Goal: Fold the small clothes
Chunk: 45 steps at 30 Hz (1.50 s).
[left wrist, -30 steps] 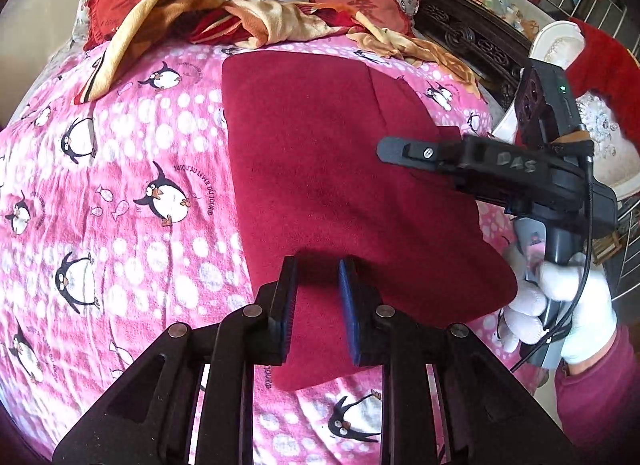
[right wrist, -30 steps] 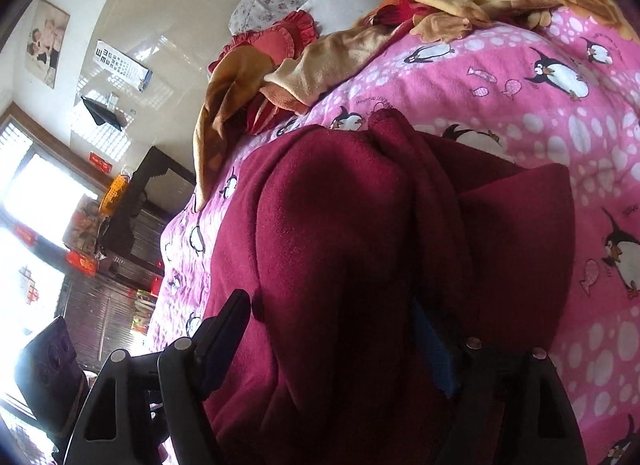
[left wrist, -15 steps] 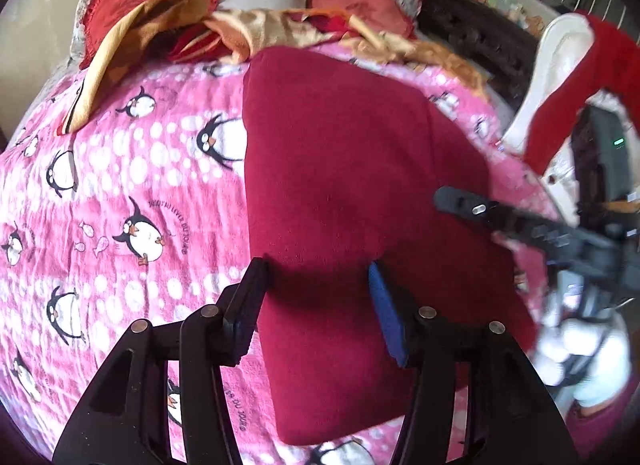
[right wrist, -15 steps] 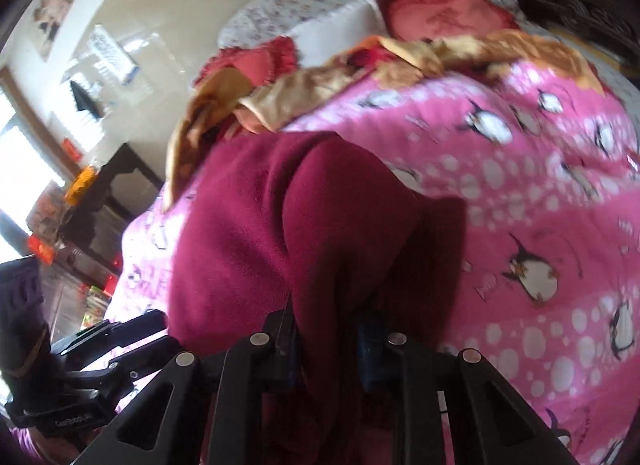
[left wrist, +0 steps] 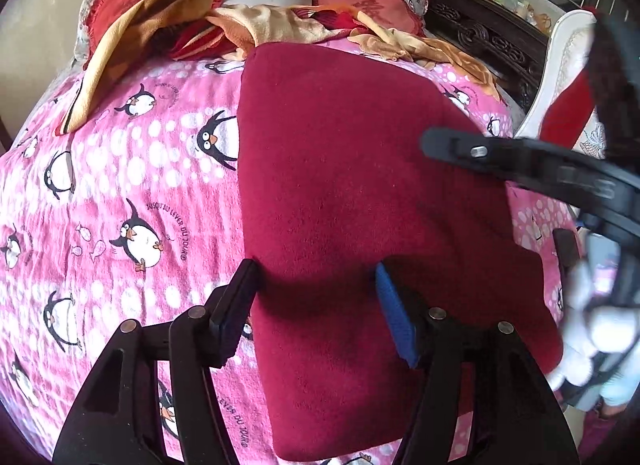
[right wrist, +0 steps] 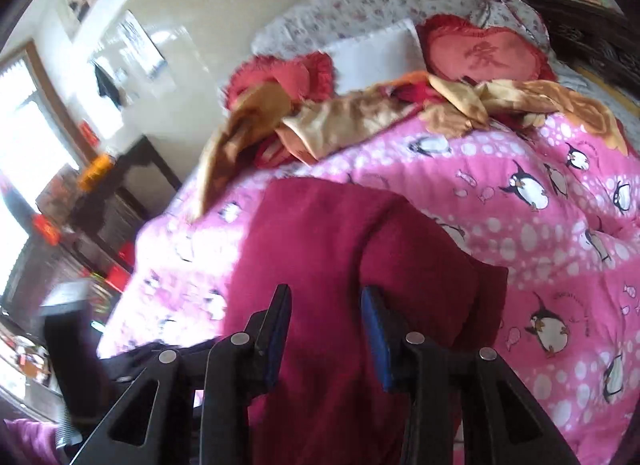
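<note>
Penguin bedspread (left wrist: 120,169) under folded maroon cloth (left wrist: 352,185); left gripper (left wrist: 316,289) and right gripper (right wrist: 326,317) just opening, holding nothing; fold may spring loose.

One maroon cloth (left wrist: 352,185), two heart cushions (right wrist: 488,55).

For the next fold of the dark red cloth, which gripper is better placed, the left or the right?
Probably the left gripper. Its jaws, just opening, straddle the near left edge of the dark red cloth, low over the pink penguin blanket. The right gripper, jaws also opening, appears raised above the cloth.
</note>
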Each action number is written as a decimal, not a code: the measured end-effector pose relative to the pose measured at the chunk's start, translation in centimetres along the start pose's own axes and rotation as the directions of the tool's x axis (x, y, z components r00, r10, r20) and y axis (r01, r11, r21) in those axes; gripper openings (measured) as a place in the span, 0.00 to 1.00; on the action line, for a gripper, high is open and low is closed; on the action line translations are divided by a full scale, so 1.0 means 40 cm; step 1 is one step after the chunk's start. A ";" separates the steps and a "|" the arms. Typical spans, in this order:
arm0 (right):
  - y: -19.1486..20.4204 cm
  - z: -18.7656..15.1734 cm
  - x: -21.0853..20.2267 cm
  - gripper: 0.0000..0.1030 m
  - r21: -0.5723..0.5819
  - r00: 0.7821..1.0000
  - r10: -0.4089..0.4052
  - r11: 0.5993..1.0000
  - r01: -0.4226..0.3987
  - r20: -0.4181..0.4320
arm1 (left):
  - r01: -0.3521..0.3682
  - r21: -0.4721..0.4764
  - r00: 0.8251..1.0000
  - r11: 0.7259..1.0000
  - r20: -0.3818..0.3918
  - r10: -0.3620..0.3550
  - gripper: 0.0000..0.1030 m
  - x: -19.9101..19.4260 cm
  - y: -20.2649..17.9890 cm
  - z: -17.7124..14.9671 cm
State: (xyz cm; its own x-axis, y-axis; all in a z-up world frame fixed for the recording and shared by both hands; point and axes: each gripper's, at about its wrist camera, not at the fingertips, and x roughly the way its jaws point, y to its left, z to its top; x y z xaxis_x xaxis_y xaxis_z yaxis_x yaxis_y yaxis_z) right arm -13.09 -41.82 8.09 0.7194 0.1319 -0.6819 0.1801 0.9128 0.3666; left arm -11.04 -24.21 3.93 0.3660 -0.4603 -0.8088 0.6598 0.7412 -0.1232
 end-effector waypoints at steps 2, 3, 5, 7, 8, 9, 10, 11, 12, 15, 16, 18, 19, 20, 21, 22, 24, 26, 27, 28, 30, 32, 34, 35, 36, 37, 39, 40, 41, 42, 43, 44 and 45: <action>-0.028 0.000 0.048 0.29 0.034 0.999 -0.028 0.999 0.028 -0.028 | -0.003 0.008 1.000 1.000 -0.002 0.003 0.59 0.004 -0.002 0.004; -0.043 -0.003 0.063 0.26 0.042 0.999 -0.035 0.998 0.036 -0.033 | -0.005 0.011 1.000 1.000 -0.003 0.005 0.59 0.008 -0.003 0.008; -0.074 -0.009 0.087 0.24 0.068 0.999 -0.023 0.997 0.025 -0.030 | -0.013 0.015 1.000 1.000 -0.006 0.013 0.61 0.013 -0.007 0.011; -0.096 -0.009 0.088 0.23 0.101 1.000 0.014 0.995 -0.011 -0.023 | -0.012 0.010 1.000 1.000 -0.007 0.012 0.64 0.017 -0.007 0.014; -0.100 -0.006 0.086 0.23 0.103 0.999 0.021 0.995 -0.018 -0.029 | -0.011 0.008 1.000 1.000 -0.011 0.011 0.64 0.019 -0.006 0.015; -0.097 -0.003 0.077 0.23 0.102 0.999 0.026 0.995 -0.023 -0.033 | -0.011 0.008 1.000 1.000 -0.012 0.011 0.64 0.019 -0.006 0.014; -0.090 -0.003 0.064 0.24 0.098 0.999 0.029 0.995 -0.025 -0.036 | -0.011 0.007 1.000 1.000 -0.011 0.011 0.64 0.018 -0.005 0.014; -0.079 -0.003 0.045 0.25 0.087 0.999 0.025 0.996 -0.021 -0.038 | -0.010 0.006 1.000 1.000 -0.009 0.010 0.64 0.017 -0.004 0.013; -0.063 -0.006 0.022 0.26 0.068 0.999 0.014 0.998 -0.012 -0.037 | -0.010 0.005 1.000 1.000 -0.008 0.010 0.64 0.017 -0.003 0.012; -0.009 -0.033 -0.046 0.27 -0.014 1.000 0.002 1.000 -0.003 -0.026 | -0.011 0.004 1.000 1.000 -0.005 0.011 0.64 0.015 -0.003 0.010; 0.003 -0.045 -0.061 0.27 -0.031 1.000 -0.002 1.000 0.002 -0.022 | -0.013 0.004 1.000 1.000 -0.003 0.013 0.64 0.014 -0.005 0.009; 0.024 -0.077 -0.090 0.27 -0.060 1.000 -0.014 0.998 0.013 -0.018 | -0.016 0.004 1.000 1.000 0.000 0.016 0.64 0.013 -0.006 0.007; 0.029 -0.090 -0.098 0.27 -0.064 1.000 -0.013 0.998 0.012 -0.021 | -0.018 0.004 1.000 1.000 0.002 0.018 0.64 0.012 -0.007 0.005; 0.033 -0.104 -0.104 0.27 -0.067 1.000 -0.014 0.998 0.013 -0.023 | -0.019 0.003 1.000 1.000 0.004 0.019 0.64 0.011 -0.008 0.004; 0.035 -0.120 -0.107 0.27 -0.073 0.999 -0.021 0.997 0.019 -0.025 | -0.020 0.001 1.000 1.000 0.005 0.020 0.64 0.010 -0.009 0.003; 0.037 -0.136 -0.105 0.27 -0.084 0.999 -0.032 0.996 0.029 -0.033 | -0.021 0.002 1.000 1.000 0.005 0.021 0.64 0.009 -0.010 0.001; 0.034 -0.170 -0.085 0.27 -0.108 0.994 -0.083 0.991 0.076 -0.067 | -0.023 0.011 1.000 1.000 0.006 0.023 0.66 0.005 -0.014 -0.002; 0.020 -0.198 -0.069 0.27 -0.115 0.987 -0.134 0.986 0.124 -0.089 | -0.024 0.025 1.000 0.999 0.004 0.024 0.66 -0.001 -0.017 -0.007; 0.013 -0.210 -0.069 0.27 -0.121 0.983 -0.160 0.982 0.148 -0.089 | -0.021 0.027 1.000 0.999 0.000 0.021 0.66 -0.003 -0.017 -0.009; 0.005 -0.223 -0.065 0.27 -0.129 0.976 -0.198 0.974 0.186 -0.092 | -0.015 0.024 1.000 1.000 -0.005 0.015 0.66 -0.005 -0.015 -0.011; -0.034 -0.252 -0.050 0.27 -0.061 0.980 -0.143 0.989 0.135 -0.137 | -0.005 0.017 1.000 1.000 -0.008 0.006 0.66 -0.010 -0.010 -0.015; -0.062 -0.259 -0.059 0.27 0.006 0.989 -0.082 0.997 0.083 -0.126 | 0.002 0.011 1.000 1.000 0.004 -0.003 0.66 -0.019 -0.005 -0.019; -0.074 -0.249 -0.085 0.28 0.034 0.994 -0.051 0.998 0.054 -0.094 | 0.020 0.001 1.000 1.000 0.019 -0.021 0.66 -0.029 0.006 -0.018; -0.078 -0.241 -0.099 0.31 0.044 0.996 -0.038 0.998 0.041 -0.075 | 0.032 -0.006 0.999 0.999 0.023 -0.032 0.66 -0.031 0.012 -0.015; -0.079 -0.233 -0.109 0.40 0.052 0.998 -0.031 0.998 0.034 -0.052 | 0.043 -0.014 0.999 0.999 0.025 -0.043 0.66 -0.031 0.018 -0.012; -0.082 -0.221 -0.122 0.53 0.061 0.999 -0.034 0.998 0.035 -0.022 | 0.061 -0.027 0.998 0.998 0.025 -0.060 0.66 -0.029 0.026 -0.009; -0.094 -0.202 -0.132 0.68 0.079 0.999 -0.035 0.996 0.033 0.023 | 0.112 -0.055 0.994 0.992 0.017 -0.111 0.66 -0.021 0.040 -0.004; -0.104 -0.192 -0.129 0.76 0.092 0.999 -0.029 0.995 0.026 0.033 | 0.140 -0.070 0.990 0.988 0.009 -0.140 0.66 -0.015 0.047 -0.002; -0.110 -0.181 -0.120 0.78 0.105 0.999 -0.018 0.994 0.014 0.036 | 0.158 -0.083 0.987 0.984 0.007 -0.158 0.69 -0.009 0.054 0.000; -0.126 -0.171 -0.107 0.78 0.125 0.999 -0.004 0.992 0.000 0.032 | 0.176 -0.092 0.984 0.980 0.012 -0.175 0.72 -0.005 0.060 0.001; -0.139 -0.164 -0.095 0.78 0.149 1.000 0.009 0.989 -0.013 0.028 | 0.195 -0.099 0.981 0.976 0.017 -0.194 0.73 0.000 0.066 0.002; -0.154 -0.157 -0.084 0.78 0.173 0.999 0.026 0.984 -0.031 0.028 | 0.206 -0.102 0.978 0.973 0.018 -0.205 0.75 0.004 0.069 0.004; -0.173 -0.151 -0.070 0.78 0.196 0.998 0.047 0.979 -0.052 0.028 | 0.216 -0.104 0.976 0.971 0.017 -0.215 0.78 0.010 0.070 0.006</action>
State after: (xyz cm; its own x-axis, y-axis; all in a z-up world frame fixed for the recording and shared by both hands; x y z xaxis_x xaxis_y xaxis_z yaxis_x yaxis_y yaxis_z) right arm -20.39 -46.15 3.64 0.7459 0.1635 -0.6457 0.2707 0.8113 0.5182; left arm -8.90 -22.44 3.40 0.2265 -0.6175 -0.7532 0.6512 0.6711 -0.3543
